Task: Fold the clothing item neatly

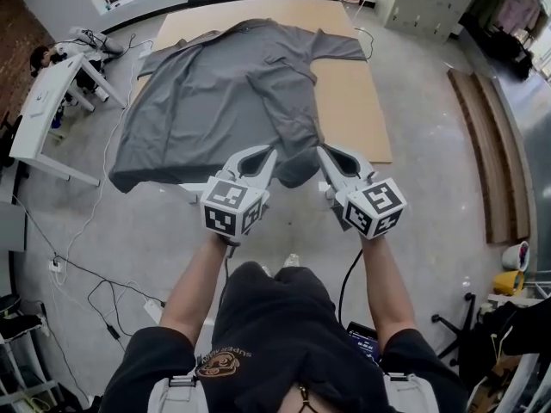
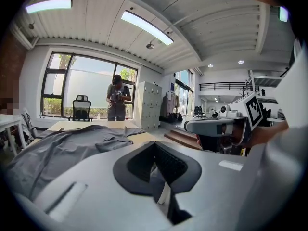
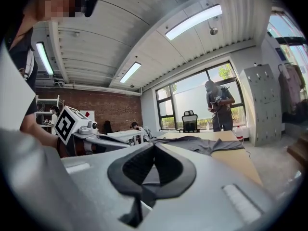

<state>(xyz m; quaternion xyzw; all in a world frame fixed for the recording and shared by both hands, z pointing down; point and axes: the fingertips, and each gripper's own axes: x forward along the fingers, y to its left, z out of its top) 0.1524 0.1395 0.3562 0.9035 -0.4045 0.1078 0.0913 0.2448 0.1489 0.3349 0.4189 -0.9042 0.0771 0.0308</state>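
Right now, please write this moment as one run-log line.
left gripper: fingers shut | right gripper: fingers shut | both tips at near hem of gray shirt | hold: unclear

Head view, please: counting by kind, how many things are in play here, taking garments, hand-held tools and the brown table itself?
Grey shirt: 1
Tools: 2, the left tool and the right tool, both shut on the shirt's near edge
Brown table: 1
Total: 4
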